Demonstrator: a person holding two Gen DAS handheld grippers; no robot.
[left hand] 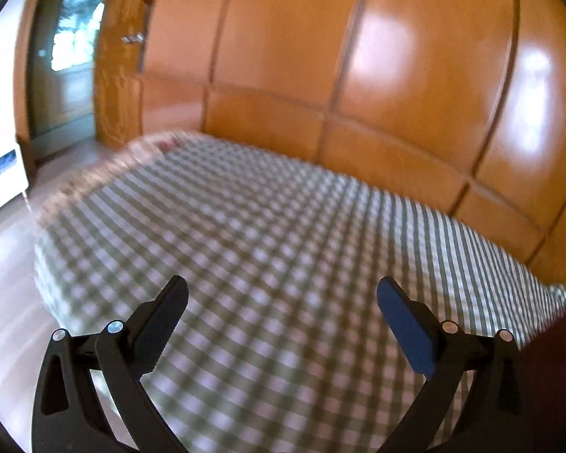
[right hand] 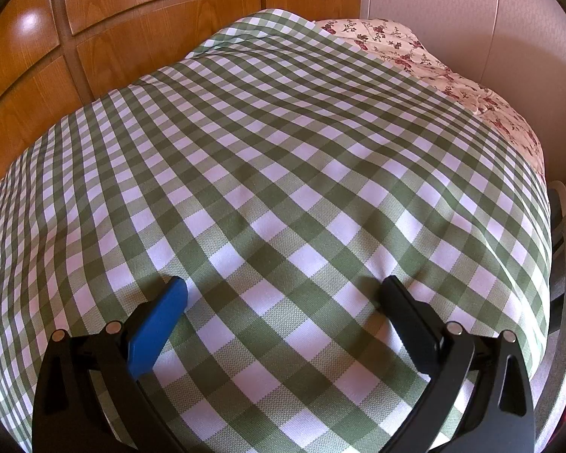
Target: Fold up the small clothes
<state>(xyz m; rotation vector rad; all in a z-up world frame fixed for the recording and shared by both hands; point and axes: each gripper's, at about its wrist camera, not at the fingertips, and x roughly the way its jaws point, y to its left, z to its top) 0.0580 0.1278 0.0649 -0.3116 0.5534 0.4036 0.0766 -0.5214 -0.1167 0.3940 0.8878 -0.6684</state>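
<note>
Green-and-white checked cloth [right hand: 283,158] covers bed, soft, light; no small garment visible, possibly blurred out. Left gripper [left hand: 283,302] and right gripper [right hand: 283,294] both wide open, empty.

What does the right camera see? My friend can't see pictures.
An open right gripper hovers over a green checked cloth covering a bed. A flowery sheet peeks out at the far end, with wooden doors to the left.
</note>
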